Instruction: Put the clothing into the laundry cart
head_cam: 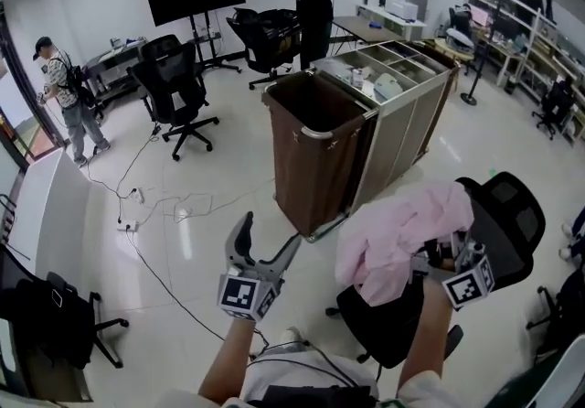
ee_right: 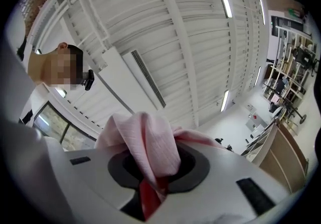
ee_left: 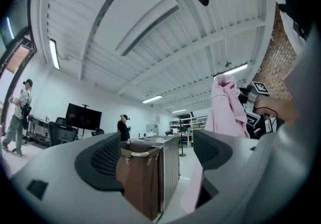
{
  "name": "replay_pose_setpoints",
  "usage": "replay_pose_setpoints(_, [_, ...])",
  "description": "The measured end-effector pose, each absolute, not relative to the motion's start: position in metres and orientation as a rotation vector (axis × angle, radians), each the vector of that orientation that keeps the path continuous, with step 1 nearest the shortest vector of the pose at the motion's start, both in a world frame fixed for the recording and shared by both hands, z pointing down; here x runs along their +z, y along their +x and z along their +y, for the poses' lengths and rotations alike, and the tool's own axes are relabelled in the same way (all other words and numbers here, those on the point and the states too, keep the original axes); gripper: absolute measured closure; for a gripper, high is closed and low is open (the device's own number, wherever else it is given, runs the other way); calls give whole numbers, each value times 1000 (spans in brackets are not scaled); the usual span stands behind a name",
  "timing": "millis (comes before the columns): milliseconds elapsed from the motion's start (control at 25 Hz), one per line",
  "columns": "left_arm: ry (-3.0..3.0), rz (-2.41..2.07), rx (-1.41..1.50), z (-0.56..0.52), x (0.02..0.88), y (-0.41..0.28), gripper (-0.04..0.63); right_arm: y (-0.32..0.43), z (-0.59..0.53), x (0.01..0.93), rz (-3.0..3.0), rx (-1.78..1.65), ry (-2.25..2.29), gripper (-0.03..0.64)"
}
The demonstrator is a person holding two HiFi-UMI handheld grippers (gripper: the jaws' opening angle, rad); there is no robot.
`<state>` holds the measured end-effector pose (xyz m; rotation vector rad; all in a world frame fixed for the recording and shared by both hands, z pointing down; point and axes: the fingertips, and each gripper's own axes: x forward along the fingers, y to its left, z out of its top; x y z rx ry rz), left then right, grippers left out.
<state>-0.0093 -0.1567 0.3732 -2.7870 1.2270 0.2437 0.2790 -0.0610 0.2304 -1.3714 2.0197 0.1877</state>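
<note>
- Hanging bunched from the clamped right gripper [ee_right: 155, 165], the pink garment [head_cam: 393, 237] sits above the office chair [head_cam: 507, 223], short of the laundry cart [head_cam: 322, 133].
- Left gripper [head_cam: 270, 232]: jaws apart, empty.
- Risk: trailing folds snag the cart's near rim.

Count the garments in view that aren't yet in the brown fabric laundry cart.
1: a pink cloth garment, clamped in the right gripper, above the black swivel office chair. Others may be hidden behind it.
</note>
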Motion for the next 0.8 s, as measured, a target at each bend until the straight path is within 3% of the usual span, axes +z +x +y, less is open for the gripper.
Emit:
replay_pose_setpoints(400, [-2782,1289,282,-232,355,-77,167,200,-177,200,2096,205,-1285,526])
replay_pose_setpoints(800, [-2769,1386,236,-330,371,-78,167,200,-311,189,2138,236,-1333,526])
